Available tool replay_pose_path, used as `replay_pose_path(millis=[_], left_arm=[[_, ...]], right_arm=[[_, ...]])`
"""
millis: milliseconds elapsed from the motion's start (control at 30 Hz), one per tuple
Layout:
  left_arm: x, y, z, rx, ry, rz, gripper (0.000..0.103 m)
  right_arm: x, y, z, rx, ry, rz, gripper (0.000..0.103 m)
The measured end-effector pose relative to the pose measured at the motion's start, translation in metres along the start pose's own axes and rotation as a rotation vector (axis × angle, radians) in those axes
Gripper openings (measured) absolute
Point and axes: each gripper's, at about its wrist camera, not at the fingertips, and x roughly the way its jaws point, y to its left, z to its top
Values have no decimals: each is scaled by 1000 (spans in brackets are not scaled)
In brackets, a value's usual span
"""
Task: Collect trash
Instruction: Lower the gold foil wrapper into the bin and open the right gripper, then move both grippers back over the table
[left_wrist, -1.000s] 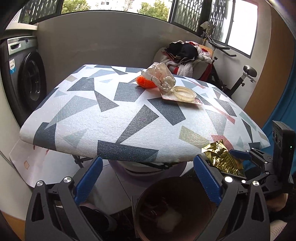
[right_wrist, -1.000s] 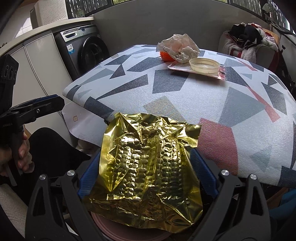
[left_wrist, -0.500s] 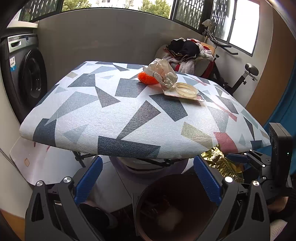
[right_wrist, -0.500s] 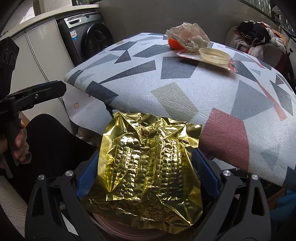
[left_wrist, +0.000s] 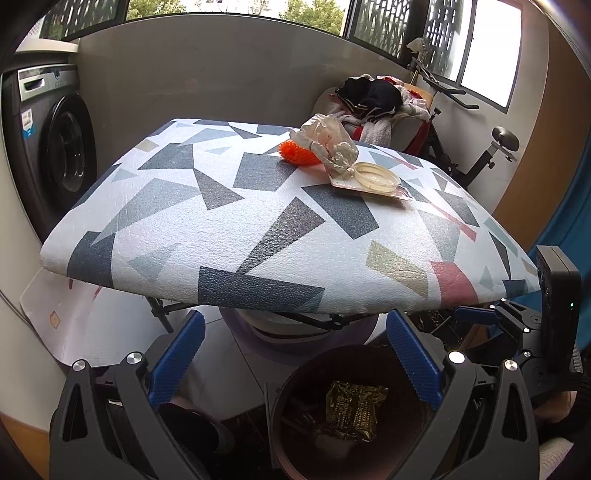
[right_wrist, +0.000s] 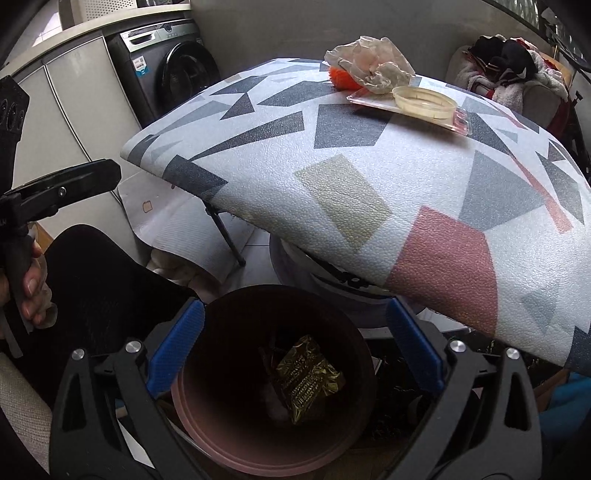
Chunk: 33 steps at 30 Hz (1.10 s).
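The bin (right_wrist: 273, 391) stands on the floor under the near edge of the table (left_wrist: 280, 236), a dark round tub with a pinkish rim, and it serves here as the landmark. Inside it, near the bottom, lies the gold wrapper (right_wrist: 306, 376), crumpled and loose, touching neither gripper; the left wrist view shows the same wrapper (left_wrist: 352, 410) resting among other dim scraps in the bin (left_wrist: 295, 398). The right gripper (right_wrist: 293, 350) hangs directly above the bin's mouth with its blue pads (right_wrist: 177, 349) spread wide to either side of the rim, jaws released and empty. The left gripper (left_wrist: 293, 356) is also above the bin, just to one side of it, its jaws likewise spread wide with nothing between them. In the left wrist view the right gripper (left_wrist: 476, 317) appears beyond the bin on the right, under the table's edge. In the right wrist view the left gripper's black arm shows well to the left of the bin, gripped by a hand (right_wrist: 27, 284). Up on the table, far beyond the bin, sit a crumpled plastic bag (left_wrist: 328, 142), an orange spiky ball (left_wrist: 295, 153) partly under the bag, and a flat clear tray (left_wrist: 369, 184) carrying a cream ring lid (left_wrist: 375, 177), all close together. A washer (left_wrist: 55, 147) stands well to the left of the bin.
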Motion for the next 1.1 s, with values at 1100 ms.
replay_pose_path(millis=[1100], left_arm=[[25, 5, 21, 28, 17, -34, 97]], right_arm=[[-5, -74, 42, 228, -59, -181, 97]])
